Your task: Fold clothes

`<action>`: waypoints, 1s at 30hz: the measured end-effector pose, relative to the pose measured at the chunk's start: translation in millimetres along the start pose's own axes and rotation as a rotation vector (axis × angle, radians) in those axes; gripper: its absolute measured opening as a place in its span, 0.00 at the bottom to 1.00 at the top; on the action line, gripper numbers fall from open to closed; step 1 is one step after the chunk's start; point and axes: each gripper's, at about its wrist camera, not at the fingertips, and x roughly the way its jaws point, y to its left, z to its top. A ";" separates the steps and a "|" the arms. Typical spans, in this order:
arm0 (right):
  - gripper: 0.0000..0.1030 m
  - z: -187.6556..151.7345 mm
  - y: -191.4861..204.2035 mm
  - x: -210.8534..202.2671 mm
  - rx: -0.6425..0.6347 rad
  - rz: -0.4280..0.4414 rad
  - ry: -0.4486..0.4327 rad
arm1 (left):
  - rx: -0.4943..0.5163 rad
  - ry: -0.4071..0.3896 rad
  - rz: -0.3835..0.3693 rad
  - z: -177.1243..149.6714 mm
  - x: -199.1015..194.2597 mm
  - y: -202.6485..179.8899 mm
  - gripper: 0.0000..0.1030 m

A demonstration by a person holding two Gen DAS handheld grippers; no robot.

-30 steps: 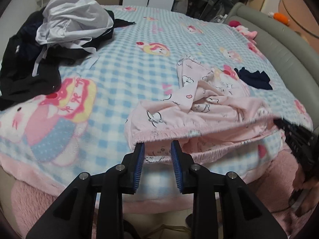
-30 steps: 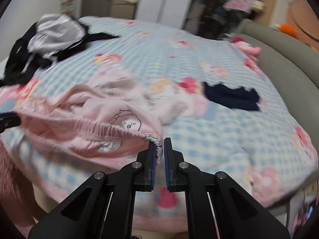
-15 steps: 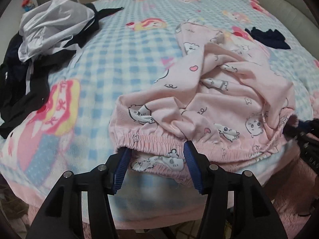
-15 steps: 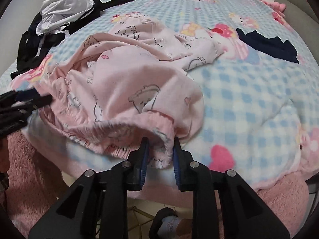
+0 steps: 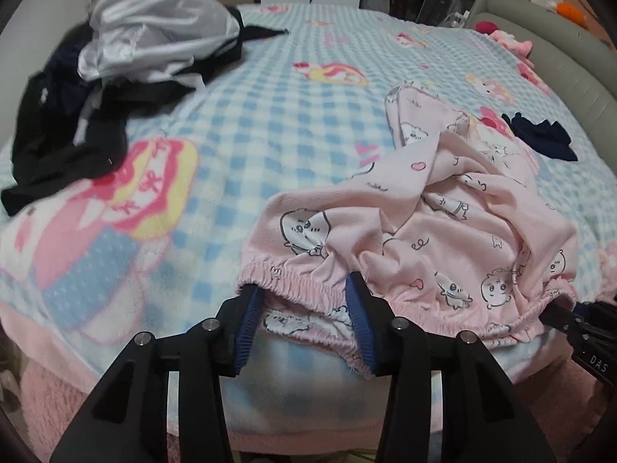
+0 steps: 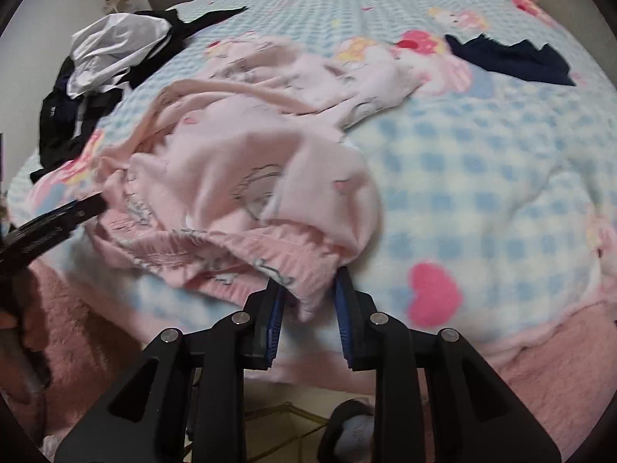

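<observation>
1. Far off to the left of the left gripper (image 5: pixel 302 322), a heap of black and silvery-white clothes (image 5: pixel 115 77) sits on the blue-and-white checked fleece blanket with cartoon prints (image 5: pixel 270 123) that covers the bed.
2. The left gripper has its blue-padded fingers (image 5: pixel 246 324) spread apart, straddling the left stretch of the elastic waistband of the pink cartoon-print pyjama trousers (image 5: pixel 443 231). The upper layer of waistband lies over both fingertips, and the lower layer sags loose in the gap between them; nothing is pinched.
3. The pyjama trousers lie crumpled just ahead of both grippers at the near edge of the bed, the waistband towards the grippers and the legs trailing away up the blanket.
4. The right gripper (image 6: pixel 310 316) is also parted, at the right end of the waistband. A fold of the pink band hangs down between its fingers (image 6: pixel 345 308), which stand clear of it on either side.
5. Well ahead and to the right of the right gripper, a small dark navy garment (image 6: pixel 509 59) lies flat on the blanket, apart from the trousers.
6. Below the right gripper, the pink plush bed skirt (image 6: pixel 540 386) drops towards the floor.
</observation>
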 end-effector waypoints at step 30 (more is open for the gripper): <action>0.12 3.4 -9.6 -37.9 0.025 -0.168 -0.166 | -0.018 -0.156 0.020 -15.0 -42.3 -21.0 0.64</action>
